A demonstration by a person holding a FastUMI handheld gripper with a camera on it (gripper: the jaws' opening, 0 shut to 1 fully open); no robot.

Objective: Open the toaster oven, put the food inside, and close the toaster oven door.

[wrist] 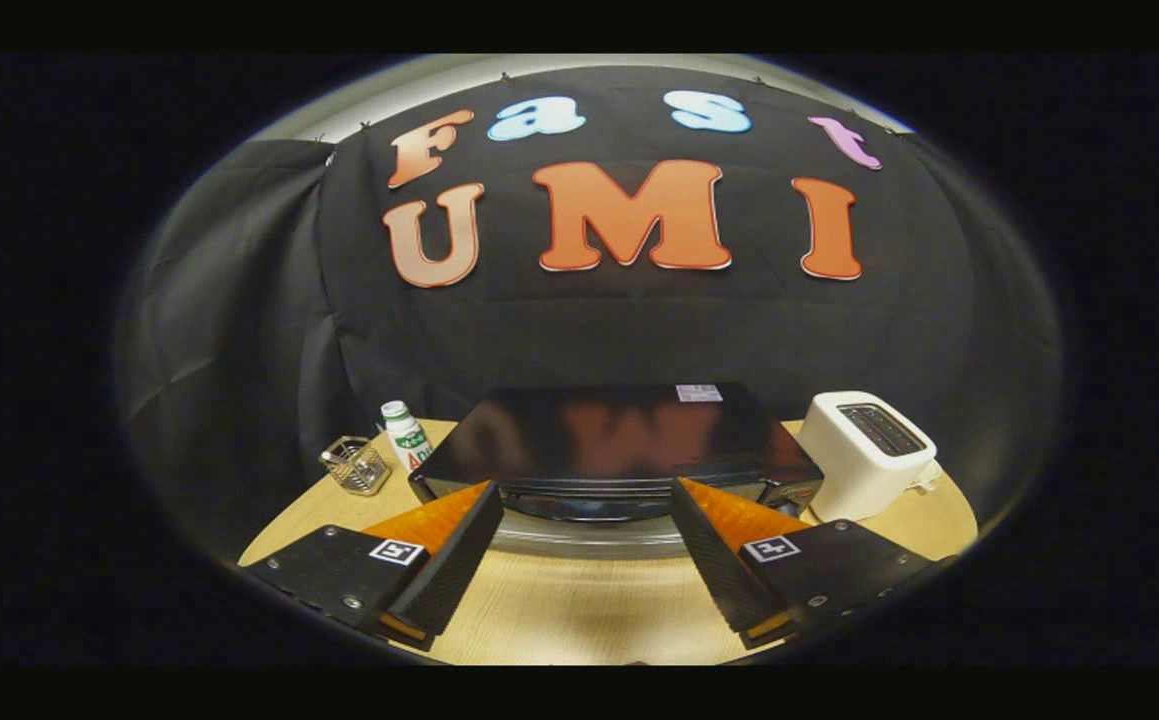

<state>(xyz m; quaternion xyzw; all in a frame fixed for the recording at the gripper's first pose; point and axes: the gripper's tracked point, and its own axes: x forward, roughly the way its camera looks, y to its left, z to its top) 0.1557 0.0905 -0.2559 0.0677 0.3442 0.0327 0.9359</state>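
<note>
Black and glossy, the toaster oven [619, 435] is sitting on the pale wooden table [579, 600] directly ahead of your gripper [584, 492], and you are looking down on its flat top from slightly above. Your two fingers are standing wide apart with nothing between them, their tips reaching up to the oven's front edge, one toward each front corner. The metal bar of the door handle [589, 535] is curving across the gap between your fingers, just below the oven's front. Whether the tips are touching the oven is not clear from this angle.

Off to the right of the oven, close beside it, a white toaster [864, 455] is standing with its slots facing up. On the left side, a small white bottle with a green label [405, 436] is standing just beside the oven's corner, and a little wire basket [355, 465] is sitting next to that bottle, farther out.
</note>
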